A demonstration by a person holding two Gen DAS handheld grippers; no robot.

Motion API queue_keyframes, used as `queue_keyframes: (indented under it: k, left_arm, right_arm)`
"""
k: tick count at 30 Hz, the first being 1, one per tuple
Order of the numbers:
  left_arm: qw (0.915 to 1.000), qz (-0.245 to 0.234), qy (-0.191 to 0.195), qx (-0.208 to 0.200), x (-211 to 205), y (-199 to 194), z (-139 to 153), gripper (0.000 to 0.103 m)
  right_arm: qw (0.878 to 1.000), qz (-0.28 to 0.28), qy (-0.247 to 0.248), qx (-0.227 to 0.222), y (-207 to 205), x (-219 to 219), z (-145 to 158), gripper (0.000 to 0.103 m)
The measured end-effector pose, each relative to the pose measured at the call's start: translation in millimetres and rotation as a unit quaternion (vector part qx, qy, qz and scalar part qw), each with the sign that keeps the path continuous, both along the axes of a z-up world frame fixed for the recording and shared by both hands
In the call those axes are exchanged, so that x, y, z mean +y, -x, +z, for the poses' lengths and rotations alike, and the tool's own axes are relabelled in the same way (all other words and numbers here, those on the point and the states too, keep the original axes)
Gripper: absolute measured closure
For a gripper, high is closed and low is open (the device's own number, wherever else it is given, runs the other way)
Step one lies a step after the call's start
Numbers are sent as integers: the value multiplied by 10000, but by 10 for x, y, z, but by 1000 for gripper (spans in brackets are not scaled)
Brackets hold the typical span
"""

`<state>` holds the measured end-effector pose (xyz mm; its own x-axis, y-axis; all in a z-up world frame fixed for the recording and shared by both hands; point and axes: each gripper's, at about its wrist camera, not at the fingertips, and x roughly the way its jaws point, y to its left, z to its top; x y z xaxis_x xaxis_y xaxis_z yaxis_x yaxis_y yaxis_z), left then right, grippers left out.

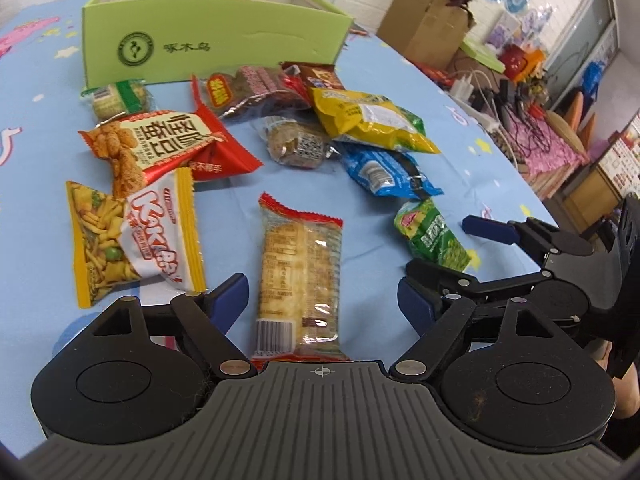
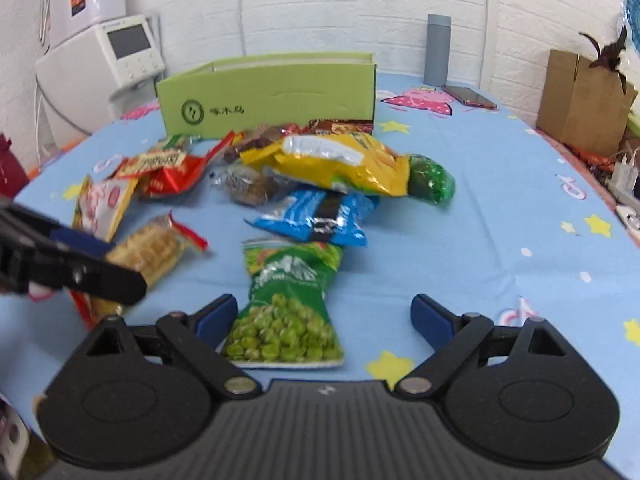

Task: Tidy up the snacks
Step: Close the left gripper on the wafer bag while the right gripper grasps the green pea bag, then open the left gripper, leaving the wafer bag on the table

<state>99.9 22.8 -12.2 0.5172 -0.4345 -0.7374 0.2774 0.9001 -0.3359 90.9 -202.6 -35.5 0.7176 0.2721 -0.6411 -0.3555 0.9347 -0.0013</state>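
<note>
Left gripper jaws apart astride cracker pack, right gripper jaws apart around pea bag

My left gripper is matt black plastic with ribbed grey housing, shiny metal pivot pins, and smooth blue pads on the jaws. A soft printed blue cloth covers the desk, slightly creased. The rice cracker pack is clear glossy film; the green pea bag looks shiny plastic. The green box is matt cardboard, dented.
</note>
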Motion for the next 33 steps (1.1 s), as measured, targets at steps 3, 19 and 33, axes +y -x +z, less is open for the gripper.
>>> queue_keyframes:
  k: [3,19,33]
  left_arm:
    - [10000,-59,-67,-35,-57,-28,13,31]
    - [9988,-226,-355,-252,-54,-16,-7,83]
    - [9998,99,-31,-188,222,83,10,78]
  right_arm:
    - [9998,-25,-178,1,62,-75,86,11]
    - [9992,363,-181,41,135,23,72,55]
    - [9979,367,-432,-304,277,147,249,1]
